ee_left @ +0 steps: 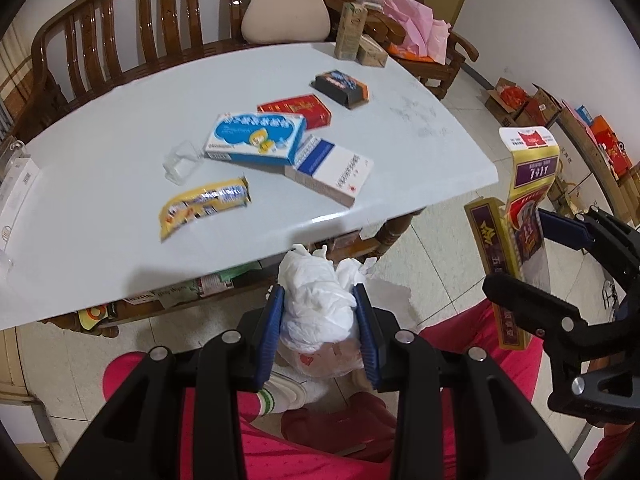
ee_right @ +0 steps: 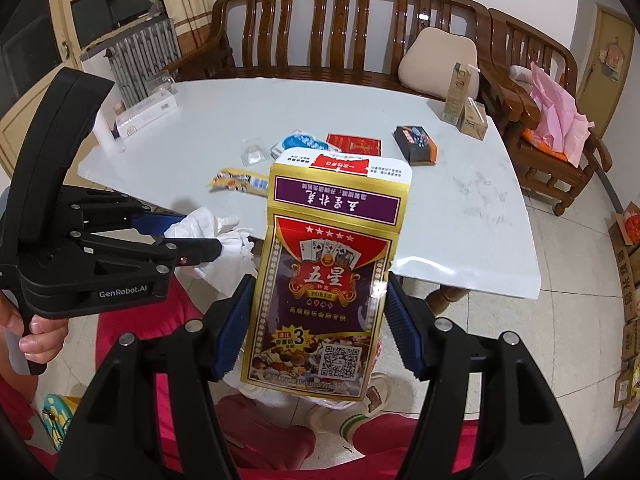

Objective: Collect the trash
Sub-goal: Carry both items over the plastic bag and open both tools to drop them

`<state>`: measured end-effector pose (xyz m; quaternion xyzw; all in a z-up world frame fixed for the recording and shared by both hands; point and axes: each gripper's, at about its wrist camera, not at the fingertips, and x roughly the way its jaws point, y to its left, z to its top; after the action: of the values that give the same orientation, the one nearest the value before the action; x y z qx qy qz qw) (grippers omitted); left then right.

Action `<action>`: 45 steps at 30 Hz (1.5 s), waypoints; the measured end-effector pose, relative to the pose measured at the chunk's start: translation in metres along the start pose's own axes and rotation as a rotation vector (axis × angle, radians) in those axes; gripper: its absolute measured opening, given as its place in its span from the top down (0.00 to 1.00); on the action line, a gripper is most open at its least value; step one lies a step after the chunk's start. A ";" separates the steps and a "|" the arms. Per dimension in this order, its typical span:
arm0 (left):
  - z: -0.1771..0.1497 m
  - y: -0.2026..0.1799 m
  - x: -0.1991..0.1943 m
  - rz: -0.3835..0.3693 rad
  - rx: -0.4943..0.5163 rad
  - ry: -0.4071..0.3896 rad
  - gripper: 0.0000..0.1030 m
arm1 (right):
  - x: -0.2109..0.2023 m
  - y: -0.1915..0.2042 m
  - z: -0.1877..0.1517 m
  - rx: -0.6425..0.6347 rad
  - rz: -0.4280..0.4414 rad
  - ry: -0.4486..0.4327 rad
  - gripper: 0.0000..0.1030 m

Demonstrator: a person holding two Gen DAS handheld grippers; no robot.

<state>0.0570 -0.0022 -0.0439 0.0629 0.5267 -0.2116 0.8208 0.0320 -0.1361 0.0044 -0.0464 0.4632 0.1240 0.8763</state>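
A crumpled white tissue wad sits clamped between the blue pads of the left gripper, held past the near edge of a pale table, over the floor. The right gripper is clamped on the sides of a flattened gold, red and purple playing-card box, held upright with its top flap open. The box reads "POKER" beside a large "3" and a QR code. The left gripper's body reads "GenRobot.AI". More boxes and a yellow wrapper lie on the table.
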 end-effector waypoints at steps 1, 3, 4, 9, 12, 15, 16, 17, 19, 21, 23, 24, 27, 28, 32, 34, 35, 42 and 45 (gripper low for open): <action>-0.003 -0.001 0.004 -0.001 0.002 0.005 0.67 | 0.002 0.001 -0.003 0.000 0.001 0.004 0.40; -0.009 -0.004 0.011 -0.012 0.004 0.022 0.67 | 0.006 0.002 -0.011 0.003 0.001 0.012 0.40; -0.012 -0.006 0.016 -0.018 0.004 0.032 0.67 | 0.009 0.003 -0.016 0.005 0.000 0.015 0.40; -0.027 -0.010 0.035 -0.041 -0.003 0.074 0.67 | 0.021 -0.001 -0.034 0.026 -0.005 0.033 0.40; -0.034 -0.011 0.044 -0.041 -0.006 0.087 0.67 | 0.029 -0.002 -0.045 0.039 -0.011 0.047 0.40; -0.041 -0.011 0.057 -0.034 -0.019 0.105 0.67 | 0.040 -0.004 -0.056 0.058 -0.011 0.068 0.40; -0.044 -0.009 0.064 -0.037 -0.029 0.116 0.67 | 0.044 -0.005 -0.060 0.063 -0.015 0.076 0.40; -0.045 -0.009 0.068 -0.039 -0.034 0.125 0.67 | 0.048 -0.005 -0.064 0.067 -0.018 0.081 0.40; -0.049 -0.007 0.080 -0.036 -0.045 0.147 0.67 | 0.057 -0.006 -0.071 0.073 -0.026 0.093 0.40; -0.050 -0.006 0.090 -0.029 -0.053 0.160 0.67 | 0.063 -0.007 -0.078 0.082 -0.033 0.101 0.40; -0.051 -0.005 0.103 -0.017 -0.062 0.171 0.67 | 0.073 -0.009 -0.084 0.096 -0.034 0.113 0.40; -0.051 -0.003 0.109 -0.020 -0.071 0.178 0.67 | 0.078 -0.011 -0.087 0.103 -0.037 0.119 0.40; -0.053 0.000 0.127 -0.035 -0.103 0.206 0.67 | 0.094 -0.015 -0.098 0.129 -0.041 0.136 0.40; -0.055 0.001 0.136 -0.035 -0.114 0.219 0.67 | 0.100 -0.016 -0.102 0.137 -0.042 0.143 0.40; -0.058 0.008 0.164 -0.060 -0.177 0.266 0.67 | 0.127 -0.023 -0.120 0.182 -0.049 0.177 0.39; -0.057 0.011 0.178 -0.057 -0.200 0.285 0.67 | 0.139 -0.026 -0.127 0.204 -0.049 0.198 0.39; -0.057 0.014 0.186 -0.057 -0.214 0.298 0.67 | 0.147 -0.027 -0.131 0.217 -0.047 0.211 0.39; -0.058 0.024 0.245 -0.040 -0.276 0.387 0.67 | 0.198 -0.033 -0.151 0.275 -0.025 0.302 0.39; -0.059 0.025 0.265 -0.041 -0.289 0.427 0.67 | 0.217 -0.035 -0.160 0.291 -0.016 0.339 0.39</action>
<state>0.1120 -0.0348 -0.3093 -0.0224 0.7141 -0.1329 0.6869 0.0306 -0.1633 -0.2662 0.0567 0.6164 0.0392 0.7844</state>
